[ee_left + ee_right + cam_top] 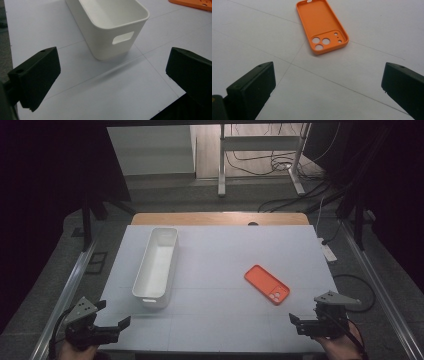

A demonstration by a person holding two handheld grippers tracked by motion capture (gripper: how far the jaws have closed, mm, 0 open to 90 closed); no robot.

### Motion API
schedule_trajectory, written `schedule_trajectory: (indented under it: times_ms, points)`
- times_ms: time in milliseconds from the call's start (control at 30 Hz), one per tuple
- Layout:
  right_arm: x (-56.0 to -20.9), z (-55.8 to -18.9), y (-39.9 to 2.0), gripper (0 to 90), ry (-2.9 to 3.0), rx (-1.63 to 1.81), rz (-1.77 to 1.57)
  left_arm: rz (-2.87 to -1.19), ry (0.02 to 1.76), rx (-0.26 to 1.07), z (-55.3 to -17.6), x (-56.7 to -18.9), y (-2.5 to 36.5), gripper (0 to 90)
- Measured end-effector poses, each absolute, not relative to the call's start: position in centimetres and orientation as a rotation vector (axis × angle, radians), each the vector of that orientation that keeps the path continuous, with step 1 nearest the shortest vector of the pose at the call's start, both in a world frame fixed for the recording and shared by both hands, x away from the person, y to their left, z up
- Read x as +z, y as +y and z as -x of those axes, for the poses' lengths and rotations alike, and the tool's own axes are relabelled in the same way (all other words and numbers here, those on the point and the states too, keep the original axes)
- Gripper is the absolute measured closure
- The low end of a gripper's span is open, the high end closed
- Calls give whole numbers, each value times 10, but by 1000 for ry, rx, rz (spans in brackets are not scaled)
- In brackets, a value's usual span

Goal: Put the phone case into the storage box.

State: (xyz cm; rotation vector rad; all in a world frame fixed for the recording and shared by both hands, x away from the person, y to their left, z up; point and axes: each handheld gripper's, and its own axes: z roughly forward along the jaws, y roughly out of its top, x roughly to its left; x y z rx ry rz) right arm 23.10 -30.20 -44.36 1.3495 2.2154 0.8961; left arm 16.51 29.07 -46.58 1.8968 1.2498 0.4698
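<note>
The right tongs [300, 322] hover with jaws spread wide and nothing between them at the desk's [225, 330] near right corner. The left tongs [112, 317] are spread just as wide and bare at the near left corner. Ahead of the right tongs, toward the desk's right edge, lies the orange phone case [267, 284], flat and open side up. The right gripper view shows its raised rim and round camera cut-outs [323, 42] at the near end. The long white bin [156, 266] stands left of centre. The left gripper view shows a handle slot [123, 38] in its near end wall.
</note>
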Motion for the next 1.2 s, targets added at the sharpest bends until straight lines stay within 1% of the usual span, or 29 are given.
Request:
schedule_trajectory:
  times_ms: [1200]
  points:
    - [-445, -236, -302, 0, 2293, 907, -1359, -1917, 1244, 469, -166, -466, 290, 6]
